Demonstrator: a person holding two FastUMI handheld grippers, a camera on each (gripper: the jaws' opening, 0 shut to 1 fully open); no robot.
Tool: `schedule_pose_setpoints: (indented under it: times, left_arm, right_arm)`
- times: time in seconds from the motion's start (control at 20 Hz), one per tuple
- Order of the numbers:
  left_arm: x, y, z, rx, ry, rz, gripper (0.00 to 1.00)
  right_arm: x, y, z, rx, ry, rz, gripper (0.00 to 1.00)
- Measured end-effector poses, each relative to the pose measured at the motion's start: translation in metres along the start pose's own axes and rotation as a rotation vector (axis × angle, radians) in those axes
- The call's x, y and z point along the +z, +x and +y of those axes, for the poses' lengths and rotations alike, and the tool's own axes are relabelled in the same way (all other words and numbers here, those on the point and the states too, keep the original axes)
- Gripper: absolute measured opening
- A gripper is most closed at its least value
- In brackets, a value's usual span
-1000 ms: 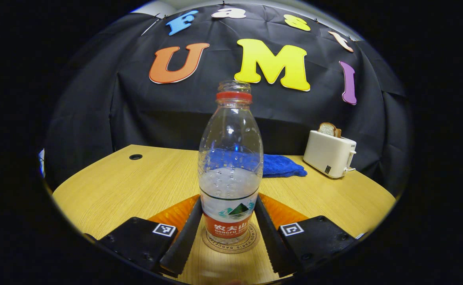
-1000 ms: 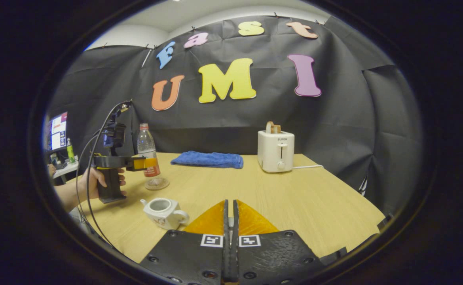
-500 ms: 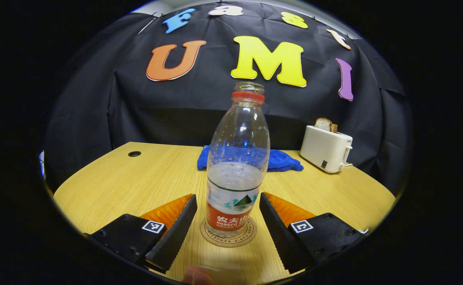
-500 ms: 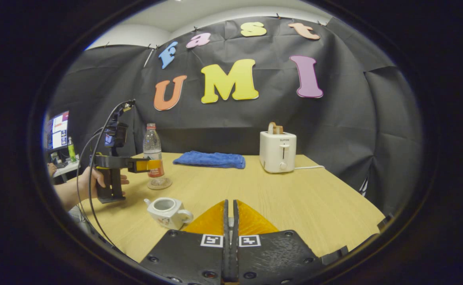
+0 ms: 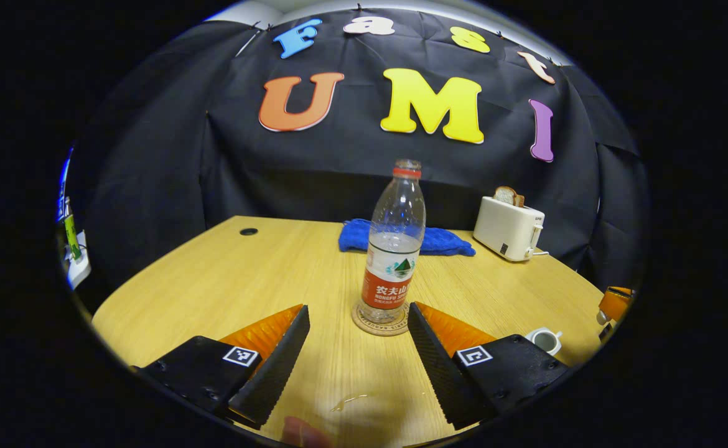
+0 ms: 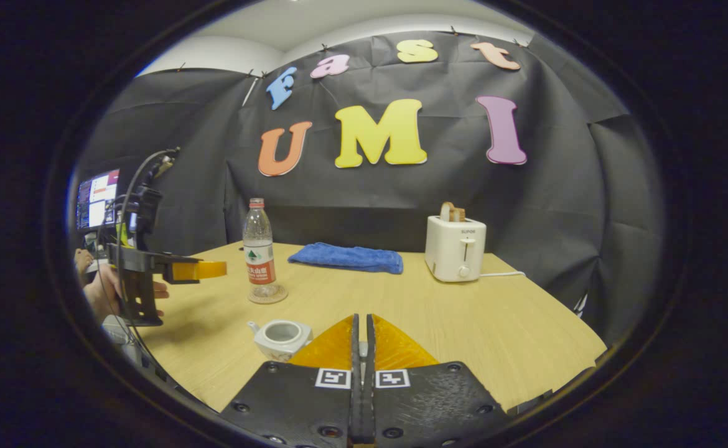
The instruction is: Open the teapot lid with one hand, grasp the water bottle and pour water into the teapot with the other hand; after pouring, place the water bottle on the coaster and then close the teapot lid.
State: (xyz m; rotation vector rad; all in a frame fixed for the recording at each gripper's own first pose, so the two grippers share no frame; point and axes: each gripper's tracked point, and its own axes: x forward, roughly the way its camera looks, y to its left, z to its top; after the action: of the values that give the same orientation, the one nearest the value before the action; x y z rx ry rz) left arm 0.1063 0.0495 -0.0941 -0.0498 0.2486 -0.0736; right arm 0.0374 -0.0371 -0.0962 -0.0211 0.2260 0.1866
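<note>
A clear water bottle (image 5: 394, 249) with a red label and no cap stands upright on a round coaster (image 5: 379, 325); it is part full. My left gripper (image 5: 358, 311) is open, short of the bottle, touching nothing. In the right gripper view the bottle (image 6: 259, 255) and coaster (image 6: 267, 295) stand left of centre, with the left gripper (image 6: 205, 269) further left in a hand. The white teapot (image 6: 282, 336) sits lidless just ahead of my right gripper (image 6: 362, 318), which is shut with a white sliver of the lid between its fingers. The teapot (image 5: 546, 340) is low at the right.
A white toaster (image 6: 455, 250) with bread and a folded blue cloth (image 6: 348, 256) stand at the back of the wooden table (image 6: 463, 330). A small water spill (image 5: 351, 401) lies near the left gripper. A monitor (image 6: 96, 199) stands off the table's left side.
My left gripper let go of the bottle, opened and drew back from it; the bottle stays on the coaster. The right gripper stayed shut and shifted slightly.
</note>
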Motion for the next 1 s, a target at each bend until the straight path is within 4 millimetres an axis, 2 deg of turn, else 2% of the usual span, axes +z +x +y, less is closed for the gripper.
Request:
schedule_pose_setpoints:
  times: [0.2, 0.45, 0.6, 0.75, 1.0]
  left_arm:
    - [0.006, -0.047, 0.026, 0.076, 0.048, -0.084, 0.99]
    - [-0.002, -0.083, 0.056, 0.155, 0.128, -0.120, 0.99]
    - [-0.007, -0.096, 0.062, 0.165, 0.109, -0.133, 0.99]
    - [-0.013, -0.106, 0.081, 0.211, 0.112, -0.133, 0.97]
    - [-0.012, -0.112, 0.087, 0.215, 0.106, -0.146, 0.96]
  right_arm:
    - [0.008, 0.018, 0.027, 0.051, -0.021, -0.003, 0.00]
    - [0.016, 0.039, 0.064, 0.131, -0.060, -0.021, 0.00]
    - [0.005, 0.053, 0.079, 0.151, -0.068, 0.007, 0.00]
    - [-0.001, 0.059, 0.090, 0.167, -0.061, 0.019, 0.00]
    - [-0.006, 0.066, 0.096, 0.176, -0.067, 0.024, 0.00]
